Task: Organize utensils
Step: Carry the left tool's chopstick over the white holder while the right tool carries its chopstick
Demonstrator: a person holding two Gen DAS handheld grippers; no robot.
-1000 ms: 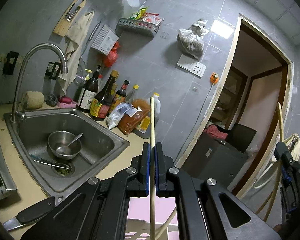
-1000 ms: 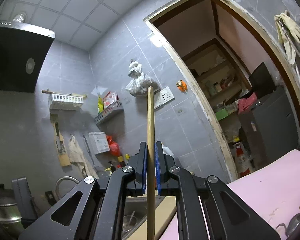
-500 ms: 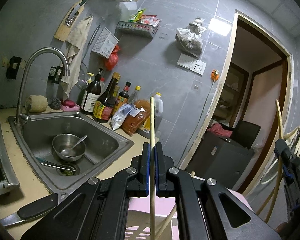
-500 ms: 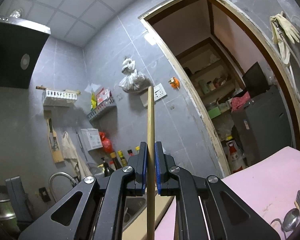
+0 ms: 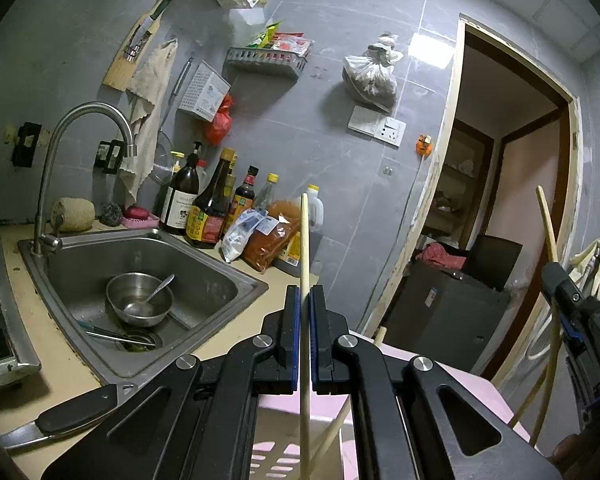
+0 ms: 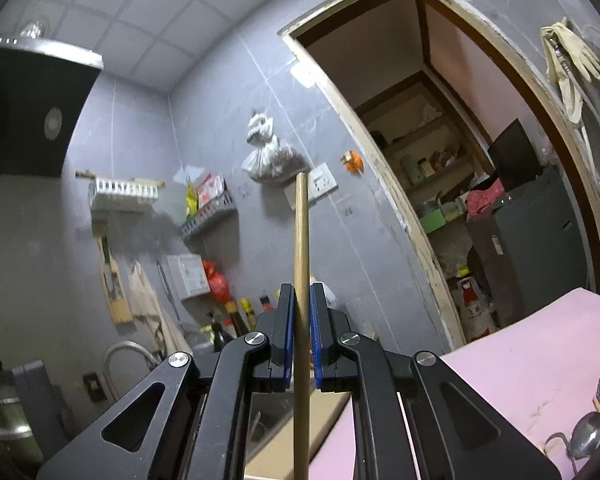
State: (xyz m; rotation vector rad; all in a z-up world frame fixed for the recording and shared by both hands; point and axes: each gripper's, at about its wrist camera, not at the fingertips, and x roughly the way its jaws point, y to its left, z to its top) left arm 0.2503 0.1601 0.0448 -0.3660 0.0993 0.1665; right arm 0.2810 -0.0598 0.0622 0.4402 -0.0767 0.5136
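Left claw (image 5: 304, 332): clamped on pale chopstick (image 5: 305, 248), held upright above pink basket (image 5: 276, 452), likely for vertical drop-in | Right claw (image 6: 301, 332): clamped on darker chopstick (image 6: 301, 264), upright, near the left one | Spoon (image 6: 586, 438): unsorted on pink bench (image 6: 540, 344) | Step: insertion pending
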